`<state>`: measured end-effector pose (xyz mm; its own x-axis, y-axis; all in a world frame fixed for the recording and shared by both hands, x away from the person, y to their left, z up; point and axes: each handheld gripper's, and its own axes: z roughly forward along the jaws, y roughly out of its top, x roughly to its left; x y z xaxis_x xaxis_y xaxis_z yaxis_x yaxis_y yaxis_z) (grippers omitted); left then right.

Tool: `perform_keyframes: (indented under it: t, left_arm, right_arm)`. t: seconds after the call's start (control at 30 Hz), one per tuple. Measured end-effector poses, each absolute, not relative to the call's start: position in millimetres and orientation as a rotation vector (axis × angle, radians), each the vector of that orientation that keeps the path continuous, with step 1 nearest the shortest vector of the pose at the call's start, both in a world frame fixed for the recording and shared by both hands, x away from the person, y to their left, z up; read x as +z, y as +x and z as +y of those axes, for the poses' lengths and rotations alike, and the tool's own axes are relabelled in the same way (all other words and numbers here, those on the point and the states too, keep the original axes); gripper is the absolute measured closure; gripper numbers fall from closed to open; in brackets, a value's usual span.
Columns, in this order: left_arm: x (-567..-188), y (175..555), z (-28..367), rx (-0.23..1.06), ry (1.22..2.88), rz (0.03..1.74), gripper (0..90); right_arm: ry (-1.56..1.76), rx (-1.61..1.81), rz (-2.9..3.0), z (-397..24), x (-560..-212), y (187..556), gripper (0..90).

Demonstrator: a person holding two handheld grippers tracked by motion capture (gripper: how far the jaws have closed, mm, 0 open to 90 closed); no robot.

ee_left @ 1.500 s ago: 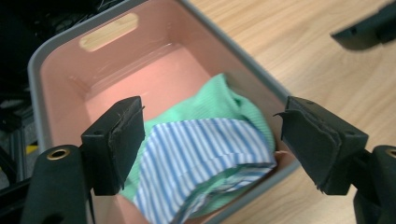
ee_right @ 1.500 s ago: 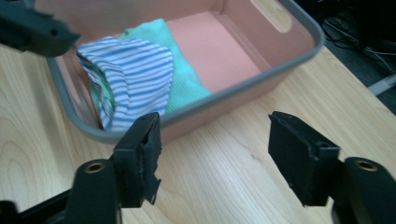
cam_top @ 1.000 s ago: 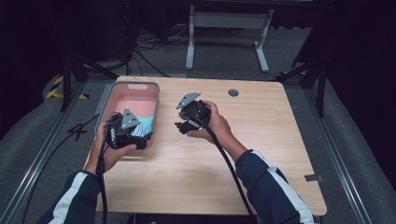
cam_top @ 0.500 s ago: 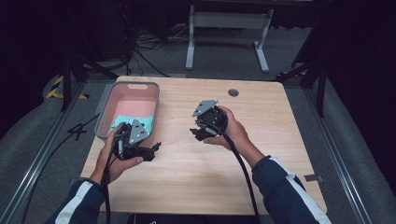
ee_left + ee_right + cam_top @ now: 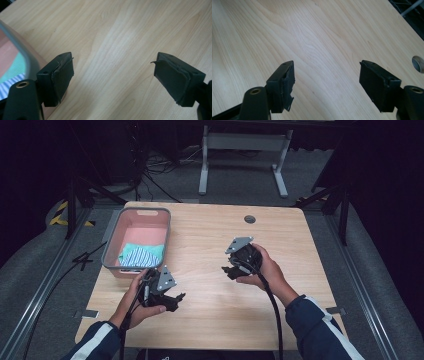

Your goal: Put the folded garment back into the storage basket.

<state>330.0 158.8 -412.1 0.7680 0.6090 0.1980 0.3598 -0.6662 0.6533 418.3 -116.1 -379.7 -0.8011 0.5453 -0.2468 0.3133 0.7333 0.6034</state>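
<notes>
A pale wooden table [image 5: 215,320] with rounded corners takes up the middle of the high view, with dark floor, cables and a grey metal stand beyond it. At the table's far left corner sits a rectangular basket with grey walls and a pink inside [image 5: 111,240]. In the near end of that basket lies a folded cloth in turquoise with a blue-and-white striped part [image 5: 141,255], resting flat on the basket floor.

A person's two forearms in dark blue sleeves with white stripes come in from the bottom edge. The left gripper [image 5: 176,299], black with a grey three-cornered plate on top, is held low over the table just beside the basket's near wall. Its jaws stand wide apart with nothing between them; in the left gripper view, bare wood shows in the gap and the basket's grey rim [image 5: 26,60] runs beside one jaw. The right gripper [image 5: 227,270] is held above the middle of the table, well apart from the basket, jaws likewise spread and empty over bare wood.

Judging by this, the cloth is already in the basket and both hands are free. The next move is likely to rest the grippers or reach for further items.
</notes>
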Motion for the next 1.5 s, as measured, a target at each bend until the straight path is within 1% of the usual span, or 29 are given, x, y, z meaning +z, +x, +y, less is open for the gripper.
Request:
perform_keyframes:
  t: [0.1, 0.27, 0.33, 0.43, 0.53, 0.6, 0.87, 0.93, 1.03, 1.2, 1.37, 1.43, 1.5]
  left_arm:
    - [-421.1, 328.1, 153.9, 0.516, 2.383, 0.698, 16.7]
    - [-433.6, 325.2, 150.0, 0.462, 2.384, 0.677, 16.7]
    - [-437.6, 324.0, 149.1, 0.462, 2.397, 0.669, 16.7]
    - [-443.2, 322.7, 148.5, 0.437, 2.389, 0.665, 16.7]
    - [-449.9, 321.3, 149.2, 0.384, 2.352, 0.685, 16.7]
    - [-454.7, 320.8, 149.3, 0.385, 2.366, 0.672, 16.6]
    - [-466.9, 320.2, 156.9, 0.334, 2.371, 0.662, 16.7]
    - [-471.1, 319.7, 161.3, 0.289, 2.352, 0.662, 16.8]
    - [-475.5, 318.8, 164.0, 0.3, 2.365, 0.661, 16.7]
    - [-481.6, 319.7, 169.2, 0.241, 2.313, 0.668, 16.4]
    - [-483.1, 320.1, 169.5, 0.236, 2.301, 0.663, 14.8]
    - [-482.8, 321.6, 169.5, 0.236, 2.31, 0.648, 14.3]
    - [-483.2, 322.9, 168.8, 0.231, 2.311, 0.639, 12.9]
  right_arm:
    - [0.665, 0.763, 2.529, -127.8, -387.5, 413.2, 29.0]
    - [0.687, 0.773, 2.525, -150.2, -404.4, 401.7, 29.0]
    - [0.697, 0.782, 2.528, -158.3, -410.7, 396.8, 28.9]
    - [0.704, 0.786, 2.524, -169.5, -418.0, 390.3, 28.8]
    - [0.704, 0.77, 2.53, -178.6, -423.6, 383.7, 28.4]
    - [0.705, 0.765, 2.525, -184.8, -427.0, 379.0, 28.2]
    - [0.79, 0.791, 2.51, -214.6, -447.0, 363.5, 26.2]
    - [0.836, 0.823, 2.496, -226.7, -452.6, 357.3, 25.3]
    - [0.902, 0.854, 2.474, -243.9, -461.5, 350.3, 24.6]
    - [0.96, 0.881, 2.467, -264.5, -472.8, 336.4, 23.1]
    - [1.023, 0.98, 2.425, -278.4, -479.5, 325.2, 23.3]
    - [1.026, 1.016, 2.407, -283.5, -482.5, 320.3, 21.3]
    - [1.07, 1.044, 2.377, -290.8, -486.2, 317.5, 17.1]
